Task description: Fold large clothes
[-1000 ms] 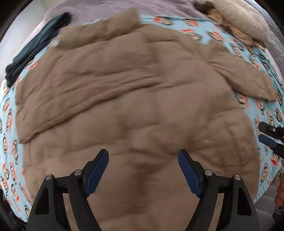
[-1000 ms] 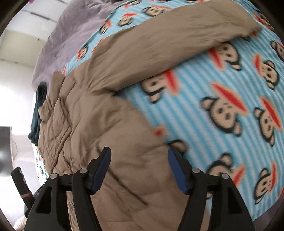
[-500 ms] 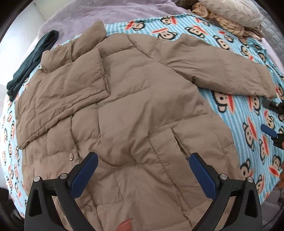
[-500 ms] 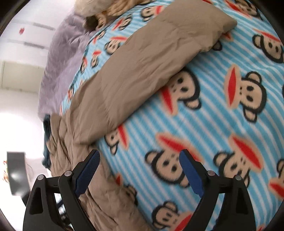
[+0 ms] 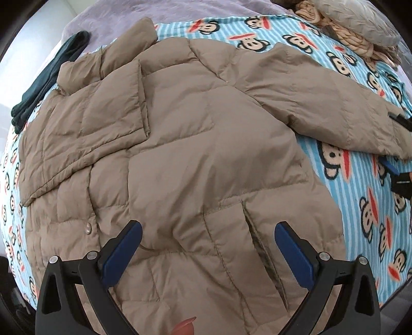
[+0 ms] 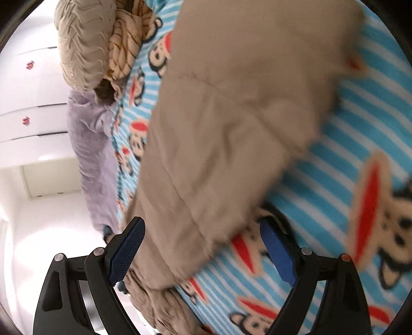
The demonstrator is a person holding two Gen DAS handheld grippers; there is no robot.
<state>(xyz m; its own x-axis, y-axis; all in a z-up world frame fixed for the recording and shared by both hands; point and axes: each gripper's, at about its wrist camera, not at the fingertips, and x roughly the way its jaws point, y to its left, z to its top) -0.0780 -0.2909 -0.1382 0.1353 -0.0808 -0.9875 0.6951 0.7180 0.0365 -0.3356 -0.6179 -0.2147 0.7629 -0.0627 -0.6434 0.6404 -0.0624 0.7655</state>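
The tan jacket lies flat on the bed's monkey-print blanket. Left tongs hover wide open and empty above its near hem. Right tongs, also open, straddle the outstretched right sleeve near its cuff without gripping, apparently ready to fold it inward.

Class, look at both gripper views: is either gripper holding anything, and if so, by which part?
Nothing is held. The left gripper hangs open above the tan puffer jacket; the right gripper is open around the sleeve, pads not pressing.

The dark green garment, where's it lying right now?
In the left wrist view the dark green garment lies bunched at the upper left, just beyond the tan puffer jacket, at the monkey-print blanket's edge beside the lilac bedding.
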